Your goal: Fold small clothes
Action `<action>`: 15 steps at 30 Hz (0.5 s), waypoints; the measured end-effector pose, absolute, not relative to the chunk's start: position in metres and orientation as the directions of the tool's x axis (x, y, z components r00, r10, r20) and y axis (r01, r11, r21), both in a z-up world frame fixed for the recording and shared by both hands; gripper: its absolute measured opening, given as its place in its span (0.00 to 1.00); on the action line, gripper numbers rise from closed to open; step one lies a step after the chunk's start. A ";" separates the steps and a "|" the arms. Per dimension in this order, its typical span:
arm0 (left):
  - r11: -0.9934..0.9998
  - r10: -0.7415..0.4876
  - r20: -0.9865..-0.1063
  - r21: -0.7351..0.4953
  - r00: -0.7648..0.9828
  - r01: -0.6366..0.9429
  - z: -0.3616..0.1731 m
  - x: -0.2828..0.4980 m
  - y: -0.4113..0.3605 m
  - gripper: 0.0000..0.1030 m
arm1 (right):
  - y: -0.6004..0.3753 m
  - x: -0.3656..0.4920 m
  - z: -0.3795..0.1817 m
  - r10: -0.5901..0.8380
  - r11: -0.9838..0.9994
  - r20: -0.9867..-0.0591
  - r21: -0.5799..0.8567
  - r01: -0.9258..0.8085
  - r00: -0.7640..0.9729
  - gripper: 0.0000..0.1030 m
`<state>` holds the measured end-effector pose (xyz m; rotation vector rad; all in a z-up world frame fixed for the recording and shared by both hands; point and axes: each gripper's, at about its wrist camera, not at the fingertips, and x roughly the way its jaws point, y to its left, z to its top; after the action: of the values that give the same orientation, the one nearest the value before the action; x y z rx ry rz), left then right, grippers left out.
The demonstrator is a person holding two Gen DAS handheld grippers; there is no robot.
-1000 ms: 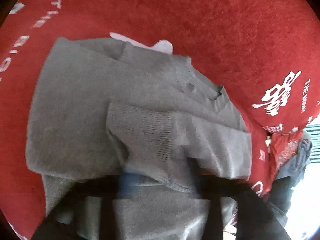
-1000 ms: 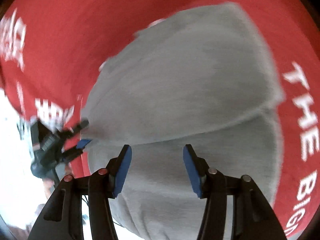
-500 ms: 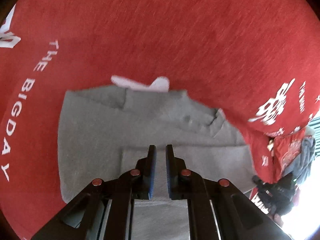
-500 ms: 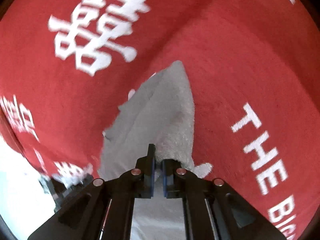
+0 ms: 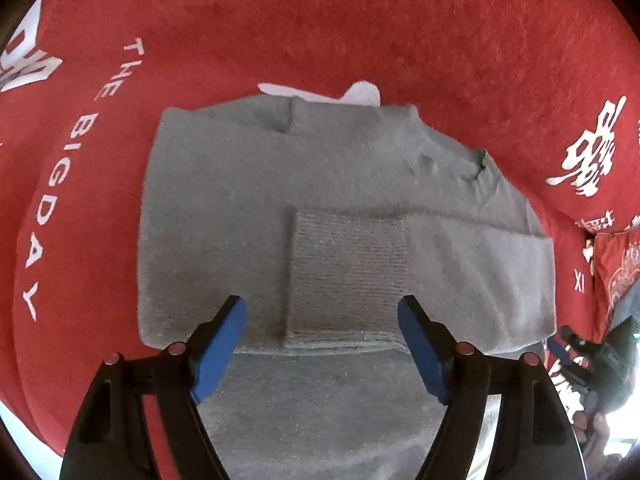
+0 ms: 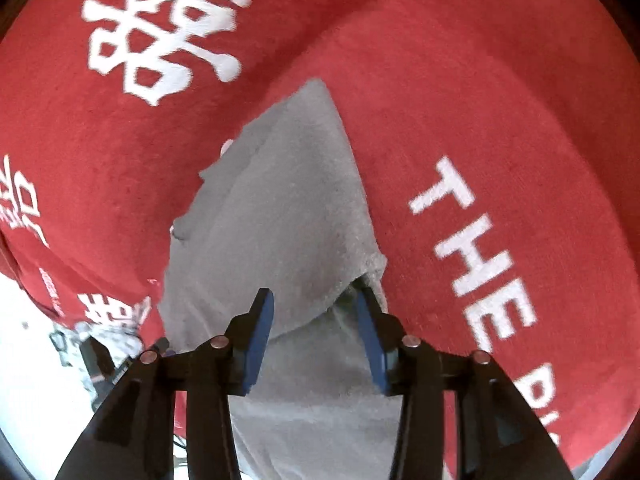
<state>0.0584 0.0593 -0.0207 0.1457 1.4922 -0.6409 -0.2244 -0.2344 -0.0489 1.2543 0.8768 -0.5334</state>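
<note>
My widest thing is the red cloth [image 5: 360,20], printed in white letters and characters, filling both views out to the rim. On it lies the grey sweater [image 5: 240,200], folded, taking the middle of the left view from about 9 o'clock across to 3 o'clock. In the right view I see the same sweater [image 6: 280,208] as a wedge, its tip at 12 o'clock of centre and its body running down to 6 o'clock.

A sleeve [image 5: 400,268] is folded flat across the sweater's front, its ribbed cuff [image 5: 344,276] just below the middle of the left view. A white tag [image 5: 360,94] peeks out past the sweater's far edge at 12 o'clock.

My left gripper [image 5: 322,344] has its jaws spread wide and opening; the cuff's near edge lies between and just beyond the blue pads [image 5: 218,352], which press on nothing.

My right gripper [image 6: 316,336] is opening too, jaws partly apart. A folded edge of the sweater sits between them; the 3 o'clock pad [image 6: 370,340] is close against the cloth's lifted corner, and I cannot tell if it touches. The other pad stands clear.

At 4 o'clock in the left view, the right gripper [image 5: 576,356] shows small and dark.
</note>
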 end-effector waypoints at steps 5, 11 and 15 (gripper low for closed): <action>0.835 -0.268 -0.963 -0.245 -0.025 0.493 -0.027 0.056 0.052 0.76 | -0.269 -0.226 -0.042 0.052 0.270 -0.822 0.558 0.784 0.567 0.46; 0.833 -0.224 -0.975 -0.186 0.010 0.520 -0.031 0.052 0.050 0.76 | -0.316 -0.205 -0.087 0.190 0.169 -0.743 0.669 0.724 0.642 0.43; 0.833 -0.200 -0.979 -0.149 0.039 0.533 -0.033 0.046 0.043 0.76 | -0.312 -0.181 -0.066 0.176 0.359 -0.803 0.591 0.723 0.569 0.08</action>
<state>0.0459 0.0431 -0.0331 0.2872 1.4283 -0.5735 -0.1814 -0.3116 -0.0657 1.1818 0.9372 -0.4291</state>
